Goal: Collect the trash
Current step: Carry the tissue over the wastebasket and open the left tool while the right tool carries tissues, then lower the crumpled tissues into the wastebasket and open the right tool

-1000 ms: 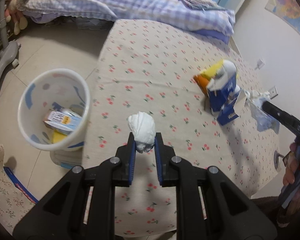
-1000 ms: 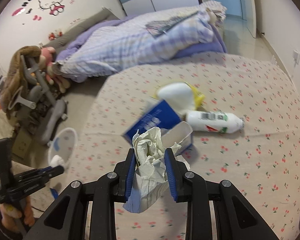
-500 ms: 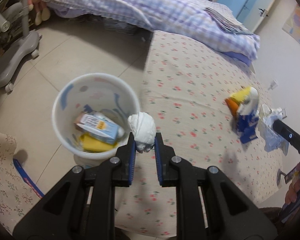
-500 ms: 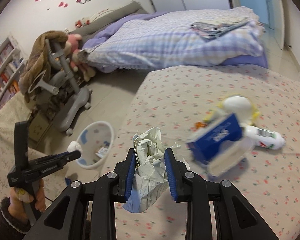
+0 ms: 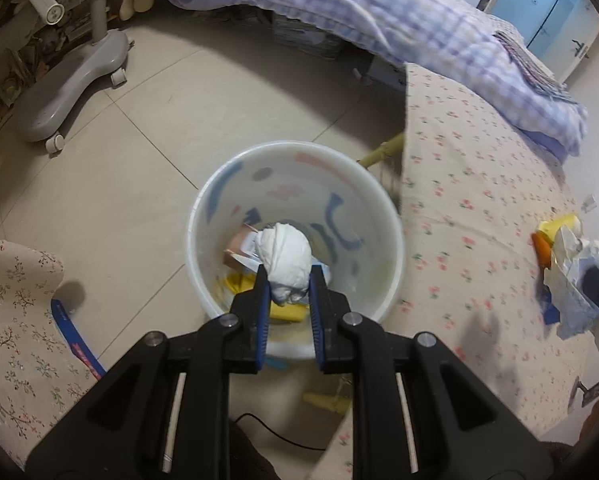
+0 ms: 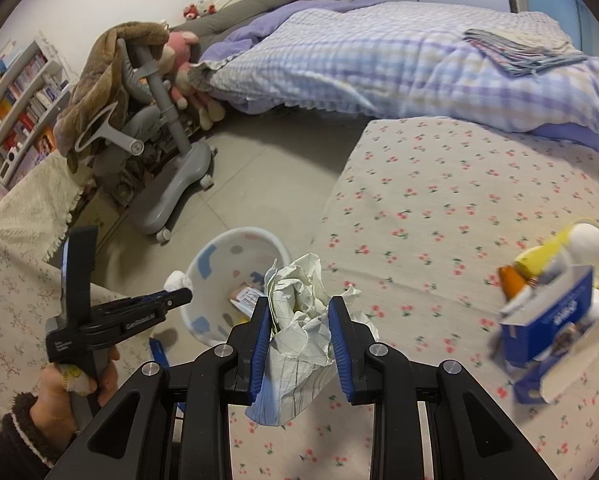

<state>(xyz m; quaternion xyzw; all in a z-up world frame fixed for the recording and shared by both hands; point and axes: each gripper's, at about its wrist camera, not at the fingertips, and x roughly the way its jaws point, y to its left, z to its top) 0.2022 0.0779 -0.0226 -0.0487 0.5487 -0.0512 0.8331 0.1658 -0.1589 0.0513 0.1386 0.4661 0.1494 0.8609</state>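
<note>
My left gripper (image 5: 286, 276) is shut on a white tissue wad (image 5: 285, 254) and hangs right over the mouth of the white patterned bin (image 5: 235, 184) on the floor. Inside the bin lie a small carton and yellow wrappers. From the right wrist view the left gripper (image 6: 179, 294) shows at the bin's (image 6: 215, 246) near rim, with the wad (image 6: 177, 279) at its tip. My right gripper (image 6: 297, 312) is shut on a crumpled paper wrapper (image 6: 299, 320), over the floral-covered table (image 6: 439, 200) near its left edge.
On the table's right side sit a blue open carton (image 6: 555, 316), a yellow and white container (image 6: 571, 244) and an orange piece (image 6: 511, 280). A grey wheeled chair base (image 5: 71, 80) stands on the tiled floor, a bed with checked quilt (image 6: 399, 68) behind. A floral cloth (image 5: 11, 320) lies left.
Both grippers have swung left off the table toward the bin. The left one with its tissue wad now hangs over the bin's mouth. The right one still carries the crumpled paper.
</note>
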